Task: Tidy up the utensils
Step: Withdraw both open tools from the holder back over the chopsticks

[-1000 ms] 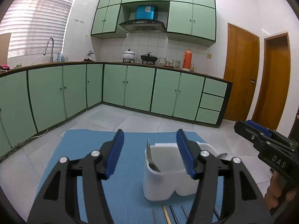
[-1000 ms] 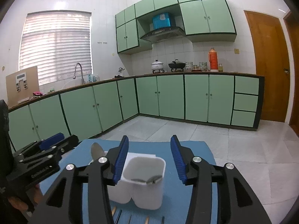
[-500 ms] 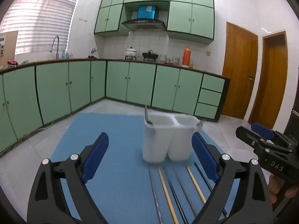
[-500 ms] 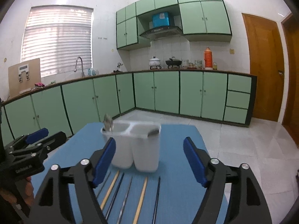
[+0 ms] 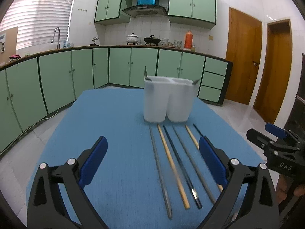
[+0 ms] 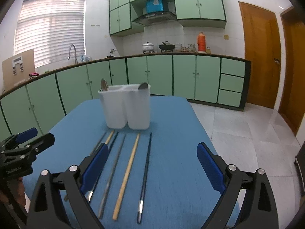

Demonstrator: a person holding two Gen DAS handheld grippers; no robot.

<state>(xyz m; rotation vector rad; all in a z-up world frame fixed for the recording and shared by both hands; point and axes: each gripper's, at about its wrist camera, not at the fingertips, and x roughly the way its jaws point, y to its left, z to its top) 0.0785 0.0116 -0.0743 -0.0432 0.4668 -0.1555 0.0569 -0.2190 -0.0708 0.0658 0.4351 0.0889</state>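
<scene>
A white two-compartment utensil holder (image 5: 167, 99) (image 6: 126, 106) stands upright on the blue table mat (image 5: 114, 133) (image 6: 171, 133), with a spoon (image 5: 146, 75) (image 6: 103, 85) in the left compartment and another (image 6: 143, 85) in the right. Several chopsticks, grey (image 5: 160, 169), wooden (image 5: 172, 164) (image 6: 126, 171) and dark (image 5: 181, 164) (image 6: 144, 173), lie side by side in front of it. My left gripper (image 5: 152, 160) is open and empty above them. My right gripper (image 6: 152, 164) is open and empty too; it also shows in the left wrist view (image 5: 274, 139).
The mat ends at its right edge (image 6: 202, 126) over a tiled floor (image 6: 247, 129). Green cabinets (image 5: 133, 68) and a counter with pots run behind. Wooden doors (image 5: 244, 61) stand at the right.
Both grippers have pulled back and up from the holder and opened wider. The chopsticks in front of the holder have come fully into view.
</scene>
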